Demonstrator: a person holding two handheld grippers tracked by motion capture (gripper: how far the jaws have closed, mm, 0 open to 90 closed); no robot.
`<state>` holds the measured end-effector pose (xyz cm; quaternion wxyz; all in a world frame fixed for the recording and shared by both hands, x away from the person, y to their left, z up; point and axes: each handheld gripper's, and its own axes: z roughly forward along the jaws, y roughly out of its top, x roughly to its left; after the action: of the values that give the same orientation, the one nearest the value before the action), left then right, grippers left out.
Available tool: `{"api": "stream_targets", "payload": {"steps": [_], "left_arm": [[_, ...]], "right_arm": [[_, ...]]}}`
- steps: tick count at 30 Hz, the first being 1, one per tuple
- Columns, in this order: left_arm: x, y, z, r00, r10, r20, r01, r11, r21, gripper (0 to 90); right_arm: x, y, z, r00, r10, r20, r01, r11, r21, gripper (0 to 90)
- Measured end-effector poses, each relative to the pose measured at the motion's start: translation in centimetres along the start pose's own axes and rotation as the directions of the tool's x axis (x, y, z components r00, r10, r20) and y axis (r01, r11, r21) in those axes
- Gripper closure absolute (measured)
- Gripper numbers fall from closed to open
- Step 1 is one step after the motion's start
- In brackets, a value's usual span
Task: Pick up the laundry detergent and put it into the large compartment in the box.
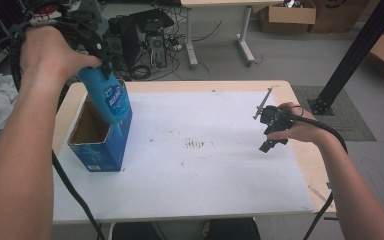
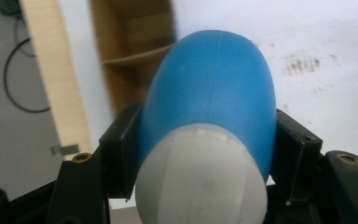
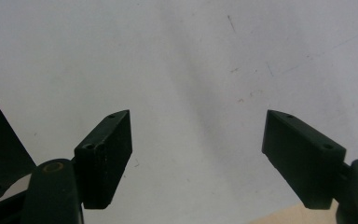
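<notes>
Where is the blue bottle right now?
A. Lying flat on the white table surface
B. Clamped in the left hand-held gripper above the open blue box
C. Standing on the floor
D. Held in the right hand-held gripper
B: the left hand-held gripper clamps the blue bottle above the open blue box.

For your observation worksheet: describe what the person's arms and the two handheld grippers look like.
Both forearms are bare, with no sleeves showing. The left gripper and right gripper are black, each with two flat block-shaped jaws with small screw holes and brass-coloured pivot pins. A thick black cable trails from each.
</notes>
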<state>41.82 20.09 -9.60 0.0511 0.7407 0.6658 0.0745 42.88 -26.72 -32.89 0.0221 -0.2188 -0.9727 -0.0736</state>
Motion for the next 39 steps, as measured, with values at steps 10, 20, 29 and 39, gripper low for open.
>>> {"api": "stream_targets", "payload": {"steps": [10, 20, 29, 39], "left_arm": [[2.5, -0.5, 1.0, 0.9887, -0.112, -0.099, 0.115, 0.9931, 0.023, 37.1], [3.3, -0.6, 2.6, 0.983, -0.148, -0.11, 0.153, 0.9871, 0.047, 37.1], [3.1, -0.6, 5.4, 0.9828, -0.151, -0.107, 0.16, 0.9836, 0.083, 37.1], [2.8, -0.7, 10.1, 0.9832, -0.154, -0.098, 0.166, 0.9771, 0.133, 37.1]], "right_arm": [[-0.1, -0.2, -0.1, 1.0, 0.0, 0.003, 0.0, 1.0, -0.002, 24.4], [-0.2, -0.3, 0.0, 1.0, 0.001, 0.002, -0.001, 1.0, 0.002, 24.4], [-0.1, -0.2, 0.2, 1.0, -0.008, -0.004, 0.008, 1.0, -0.002, 24.4], [0.1, -0.4, 0.1, 1.0, -0.004, 0.0, 0.004, 1.0, -0.006, 24.4]]}}
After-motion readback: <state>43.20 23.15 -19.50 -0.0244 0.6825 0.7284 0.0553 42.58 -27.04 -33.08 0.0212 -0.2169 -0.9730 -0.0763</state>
